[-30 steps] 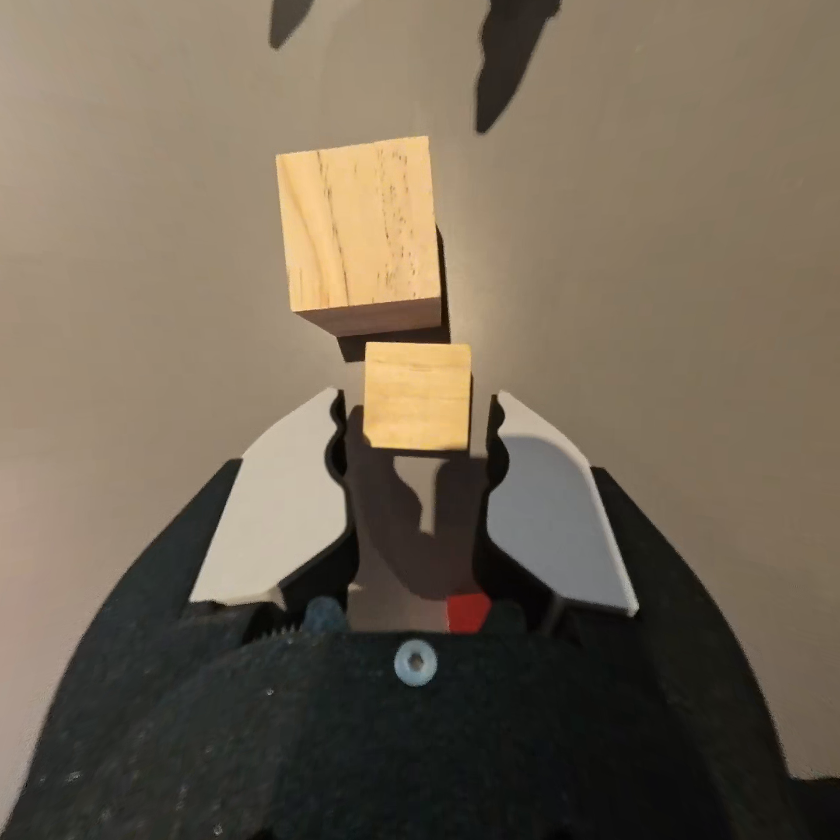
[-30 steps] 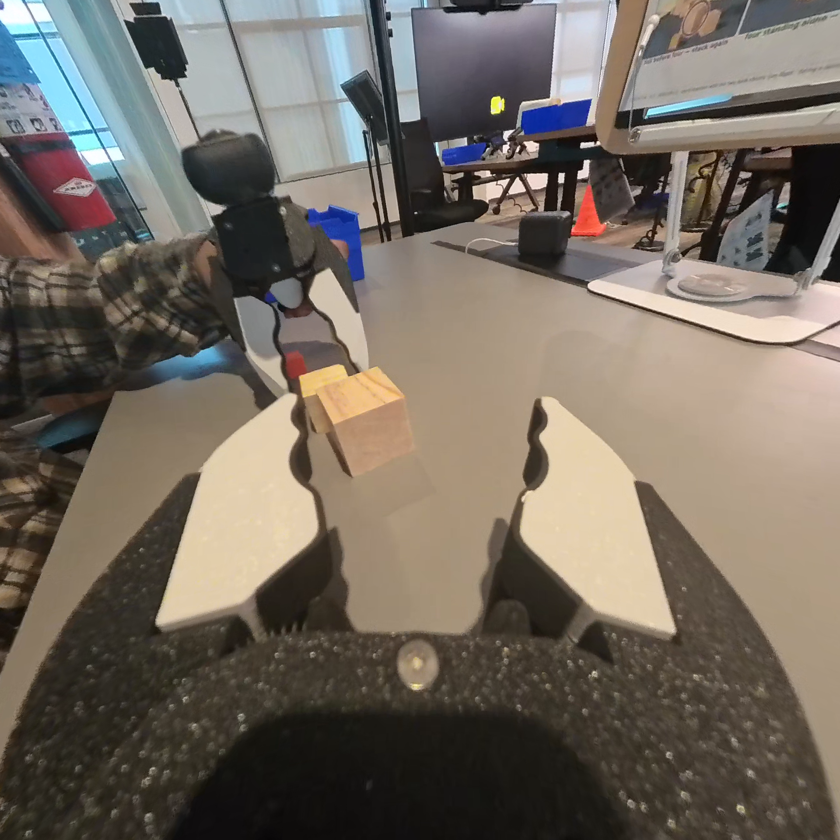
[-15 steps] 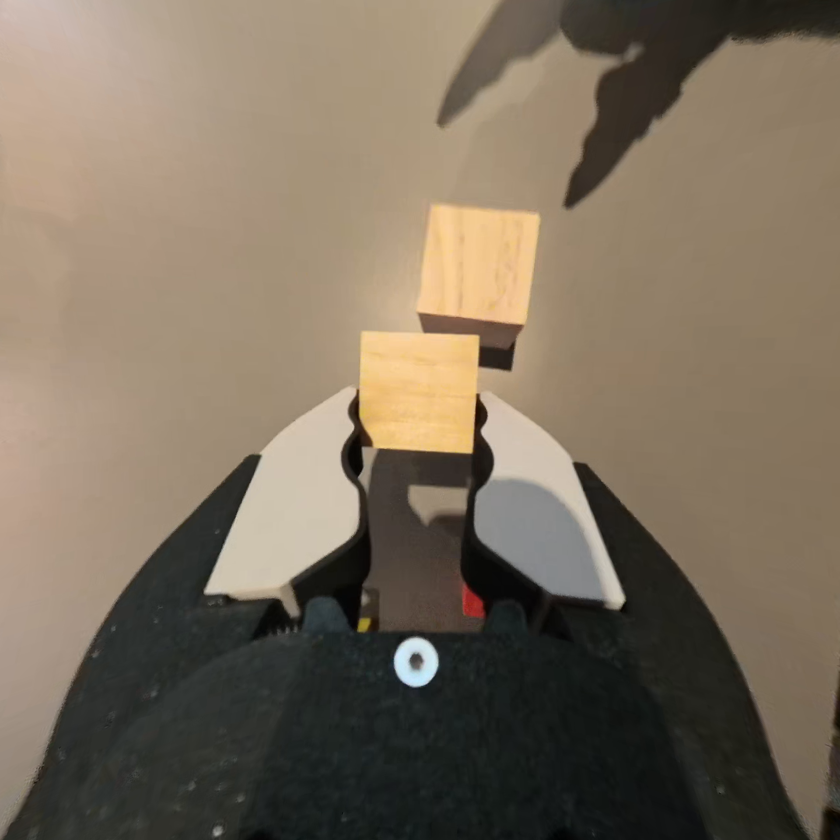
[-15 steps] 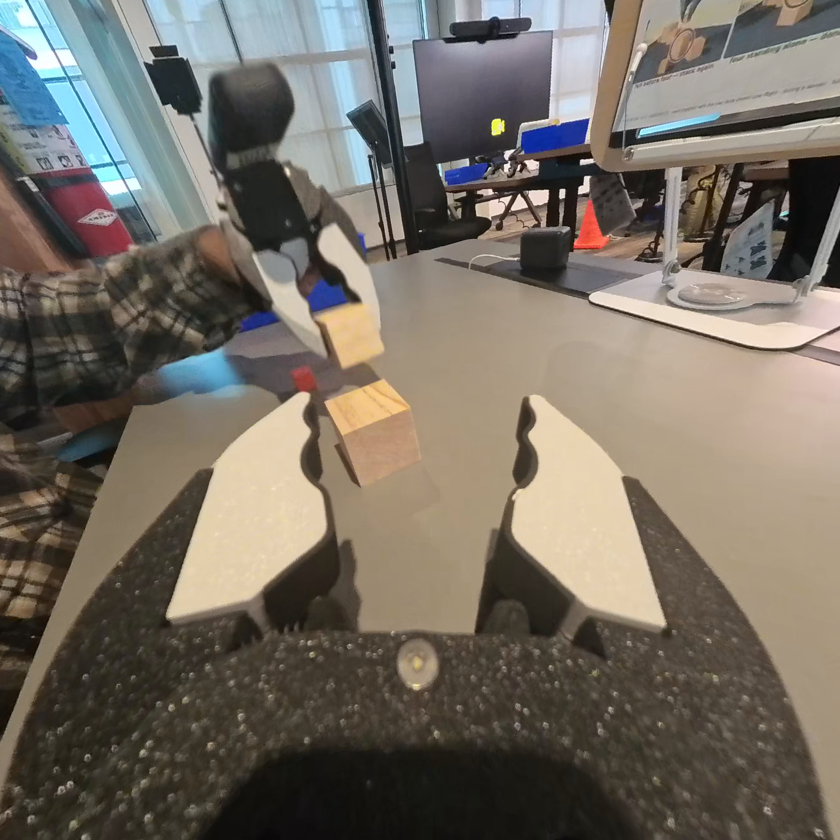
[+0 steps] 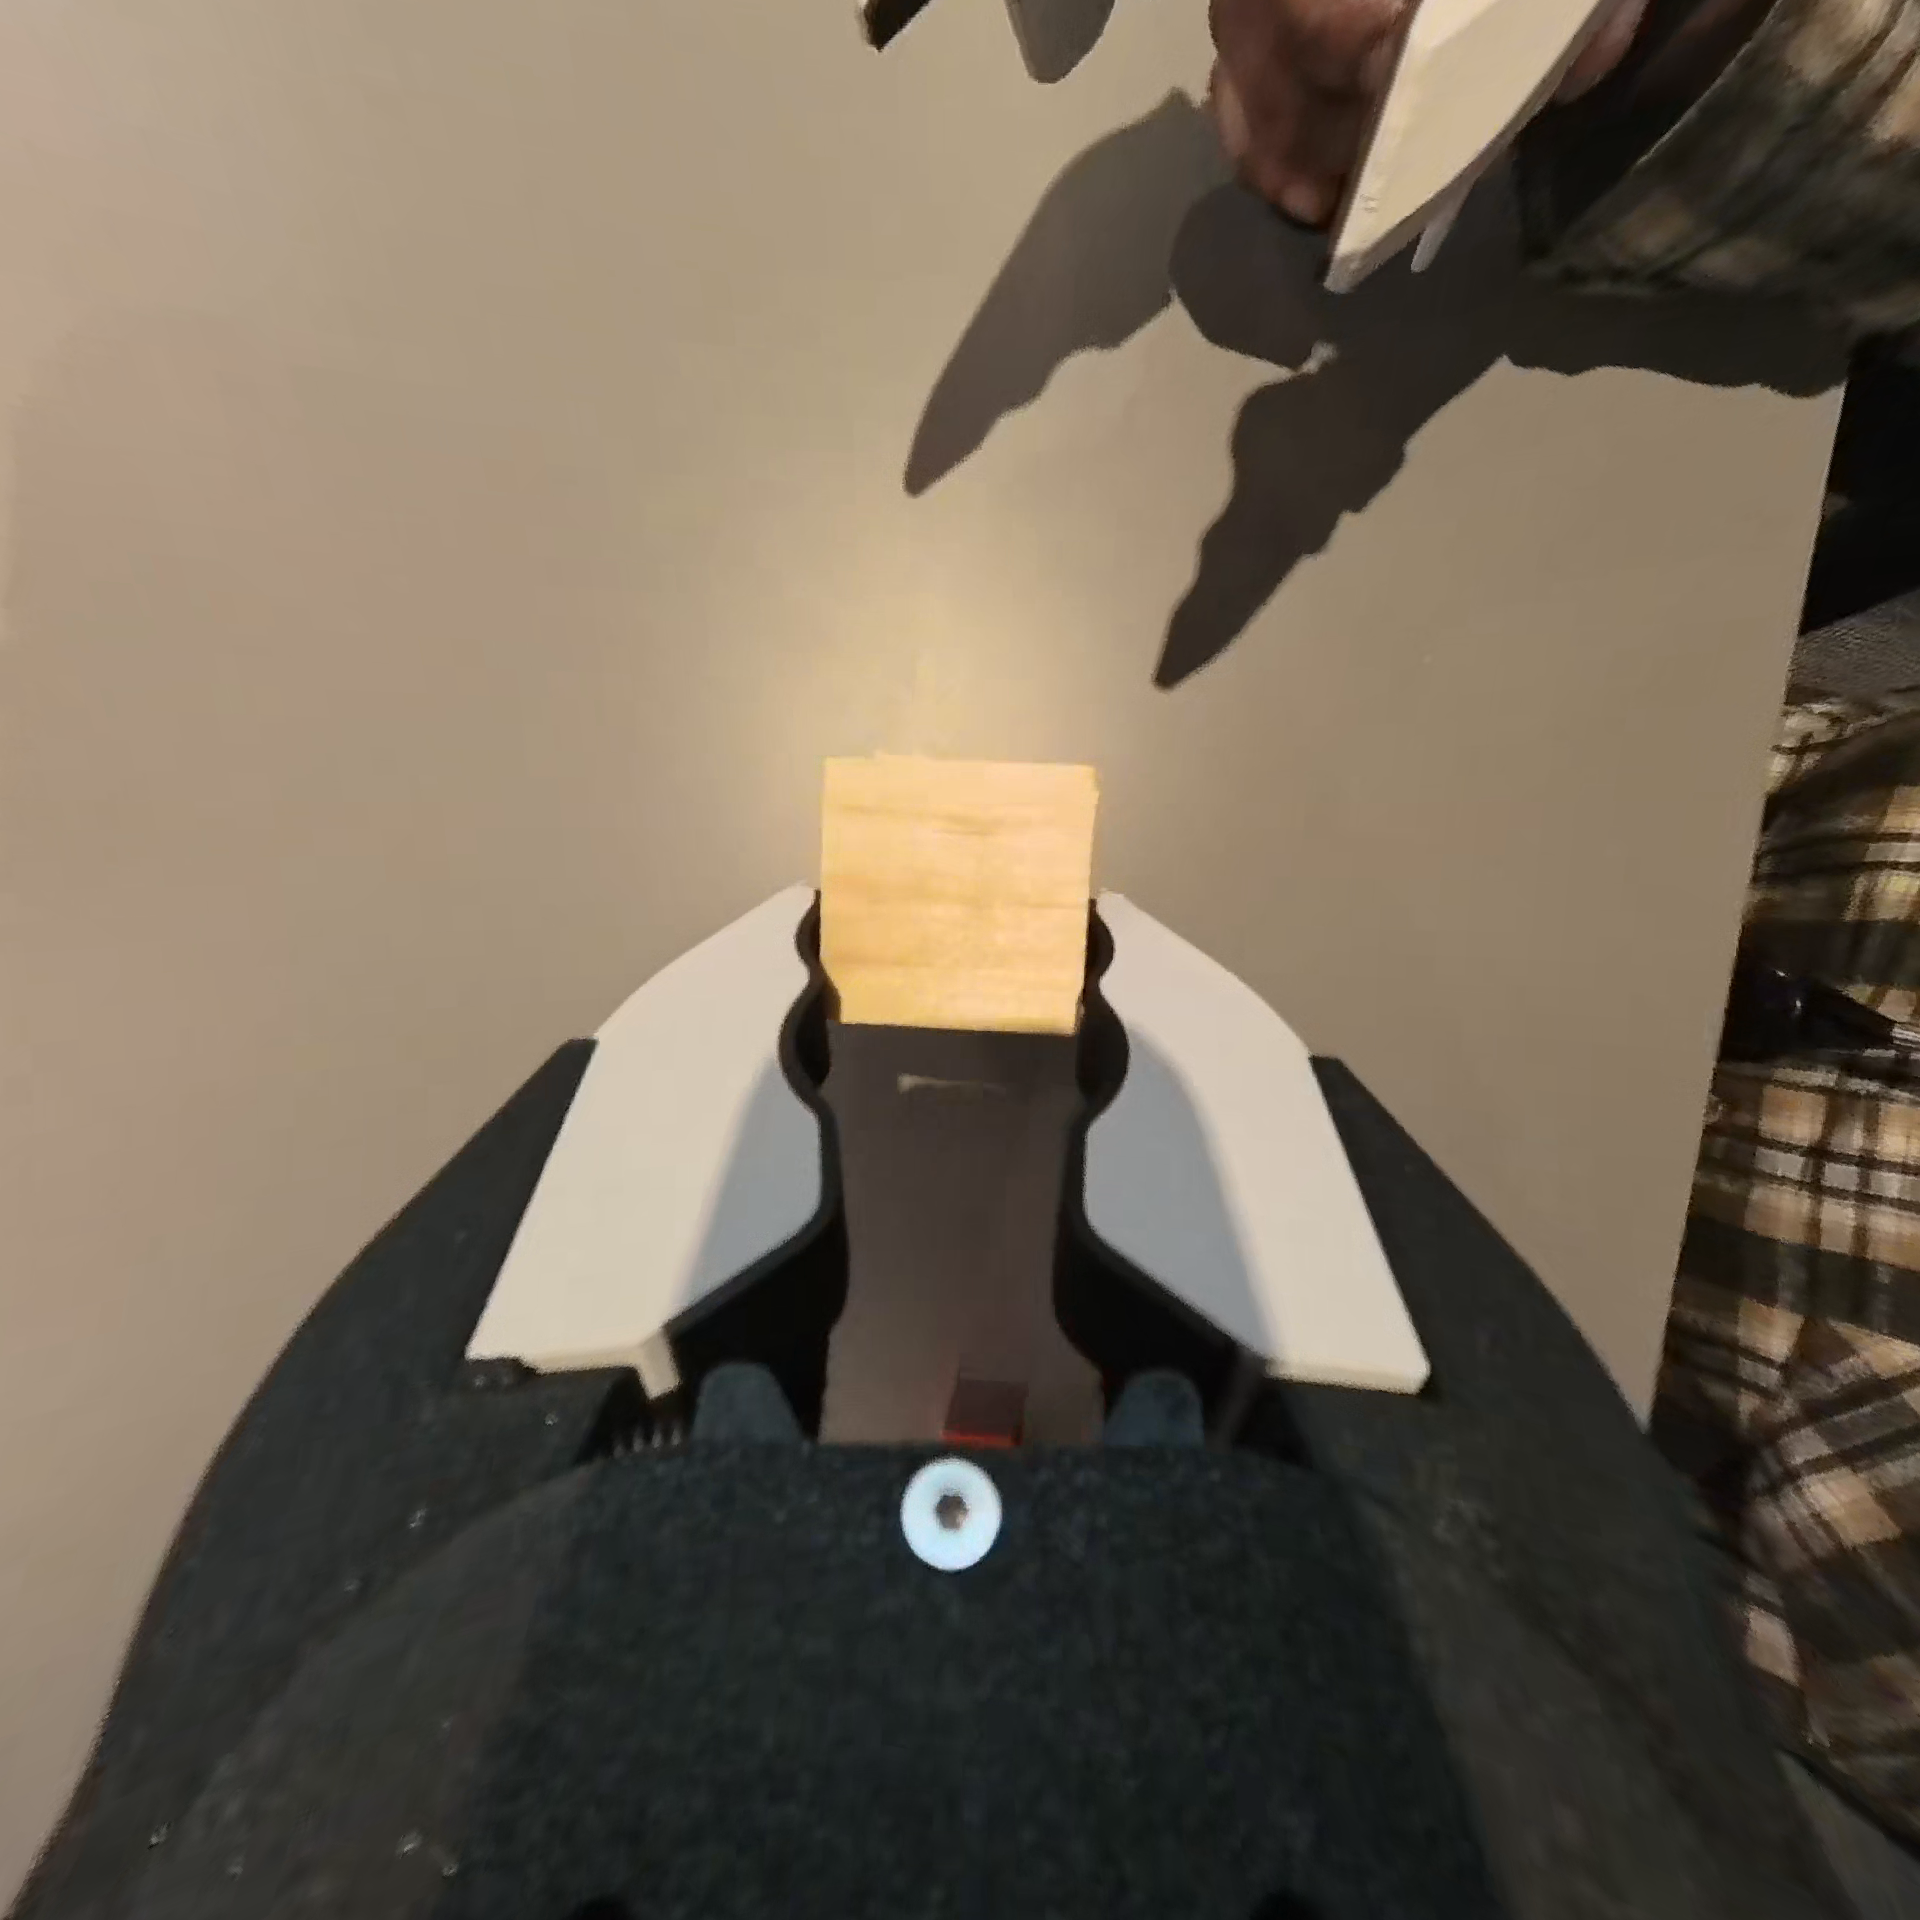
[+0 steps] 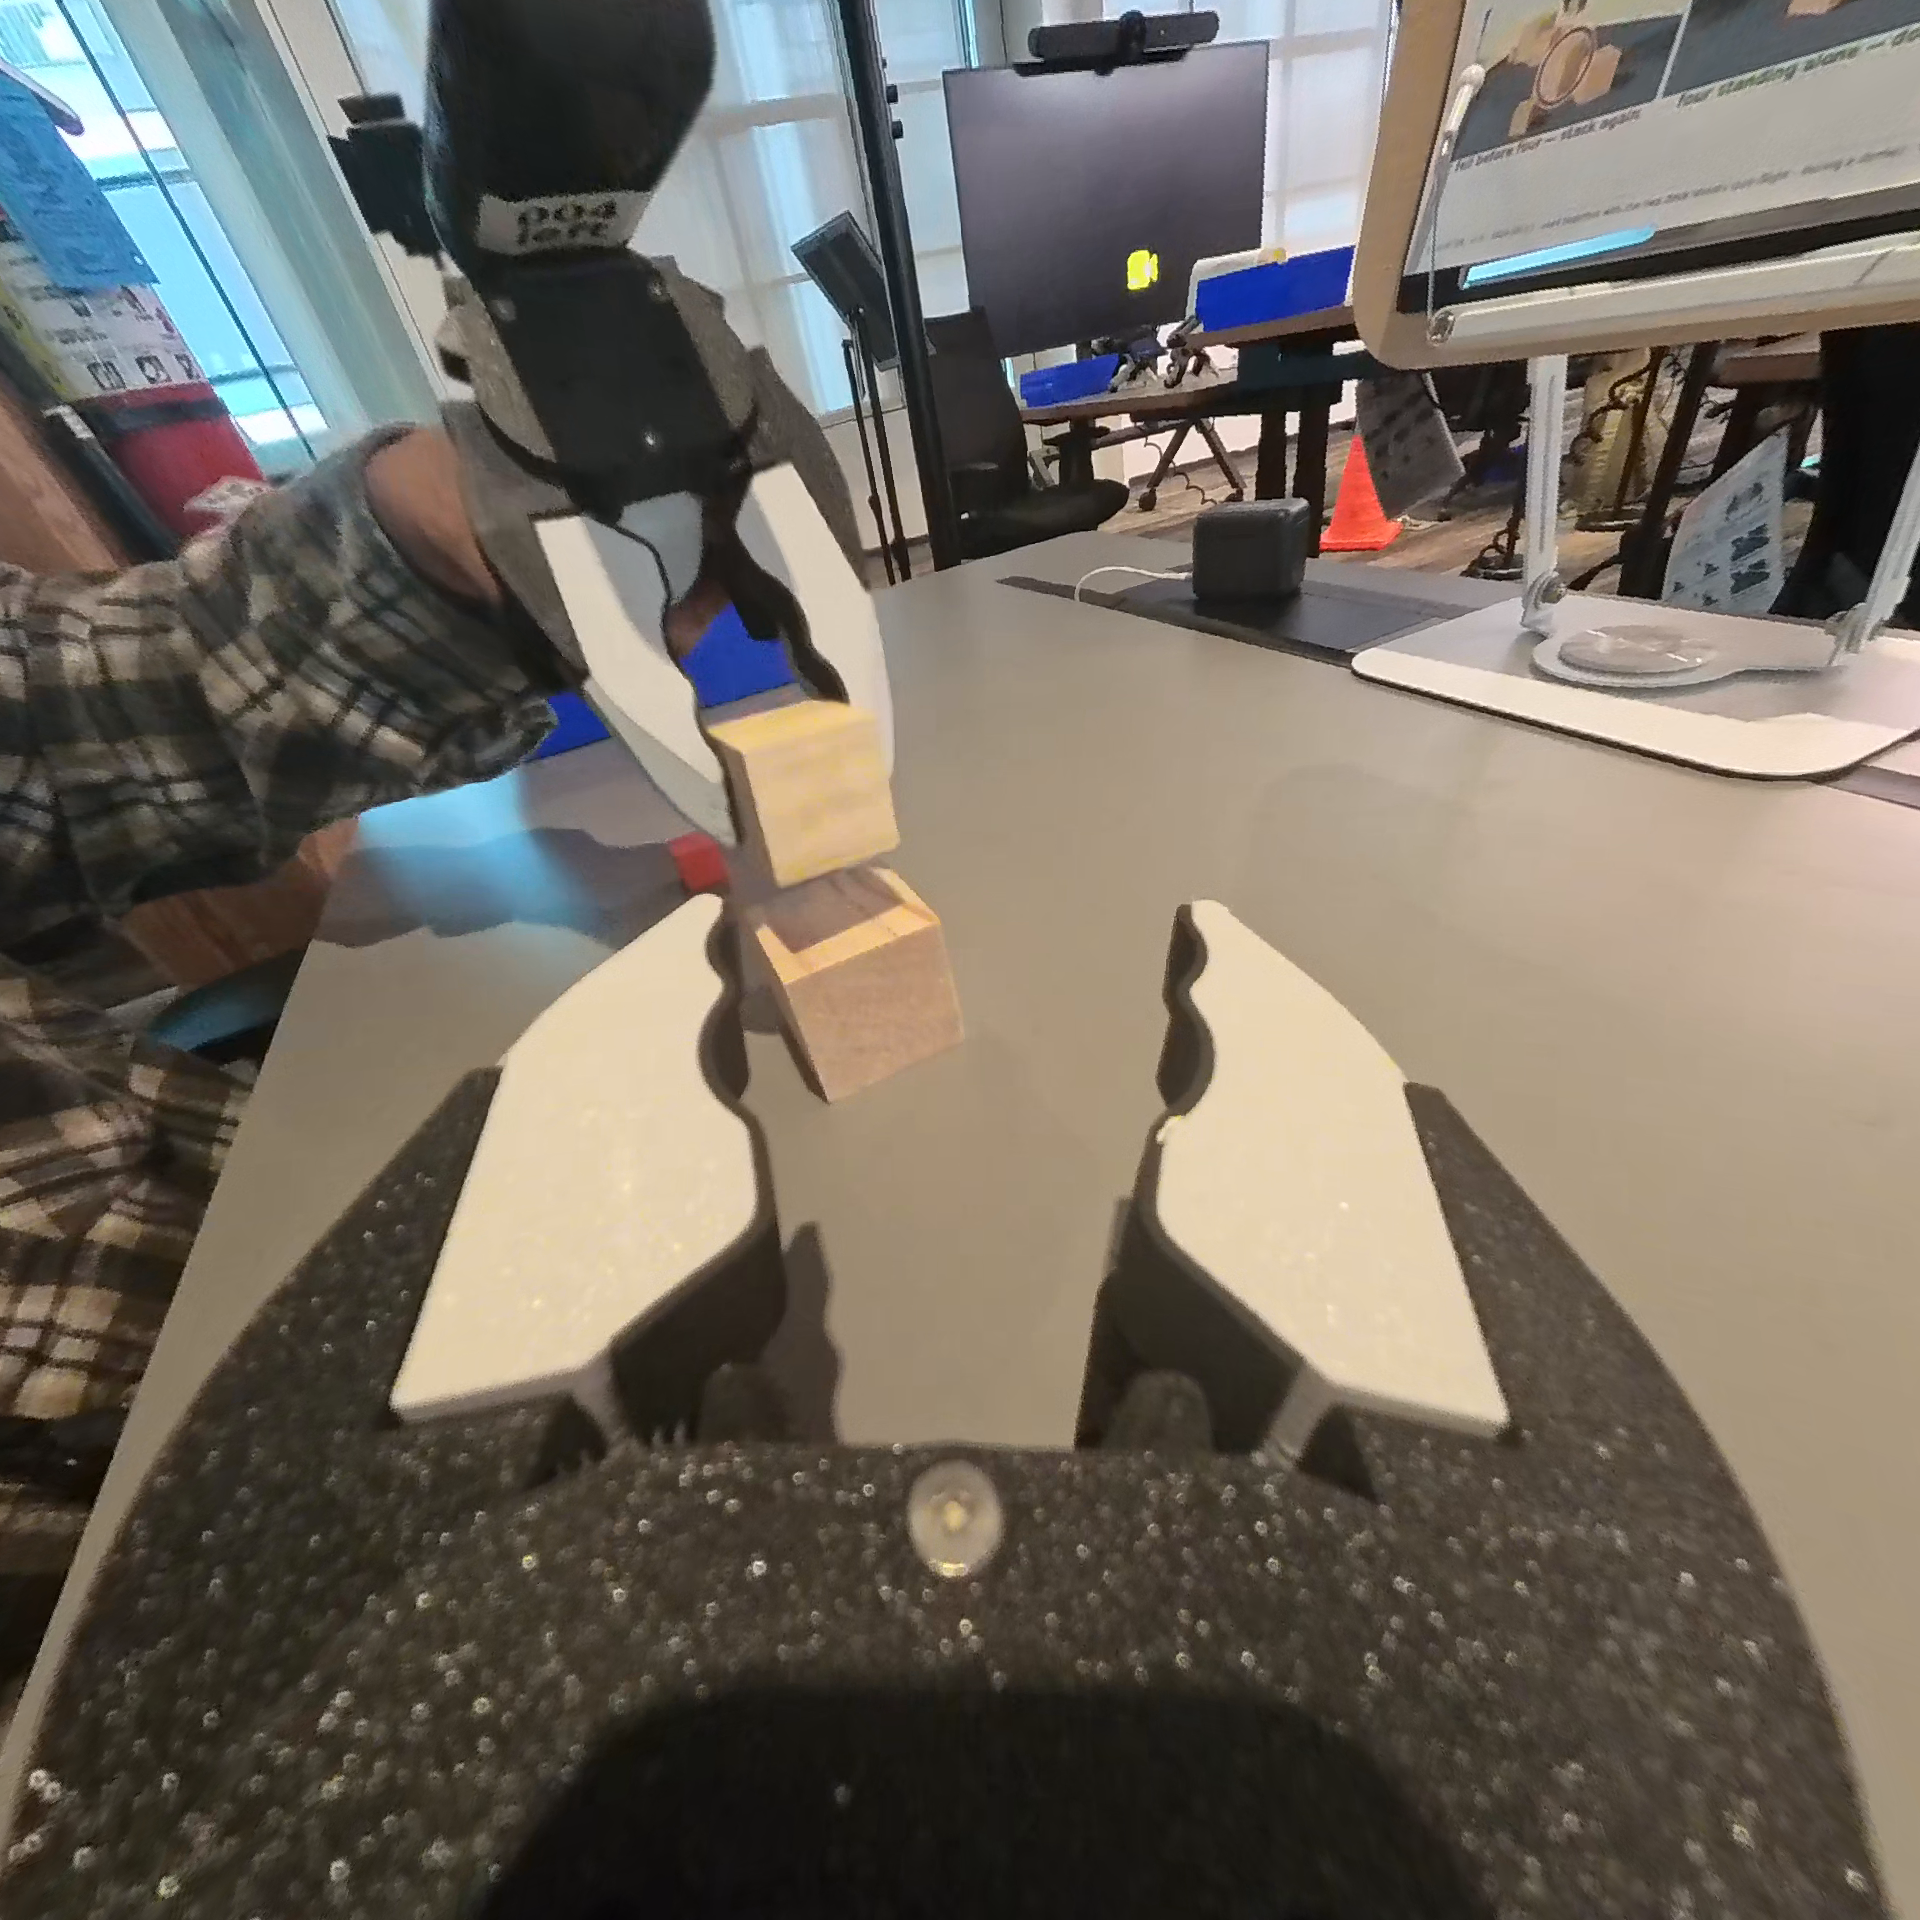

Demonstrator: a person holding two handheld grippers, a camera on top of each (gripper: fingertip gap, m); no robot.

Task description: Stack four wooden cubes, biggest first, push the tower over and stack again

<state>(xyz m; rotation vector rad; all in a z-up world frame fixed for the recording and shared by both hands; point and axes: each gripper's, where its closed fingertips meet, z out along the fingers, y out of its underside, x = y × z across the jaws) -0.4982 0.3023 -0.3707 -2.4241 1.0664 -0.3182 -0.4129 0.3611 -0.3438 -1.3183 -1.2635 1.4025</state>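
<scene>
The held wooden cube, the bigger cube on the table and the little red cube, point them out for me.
held wooden cube [image 6: 816, 805], right wrist view, front face.
bigger cube [image 6: 878, 1023], right wrist view, front face.
red cube [image 6: 694, 860], right wrist view, visible side.

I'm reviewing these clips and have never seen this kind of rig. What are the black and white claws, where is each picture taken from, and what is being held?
A person holds a hand-operated gripper in each hand; each carries a camera looking along its white jaws. The left wrist view shows the left gripper shut on a small wooden cube. The right wrist view shows the right gripper, open and empty, facing the left one, which holds that cube just above a larger wooden cube on the grey table. A small red cube sits behind.
</scene>
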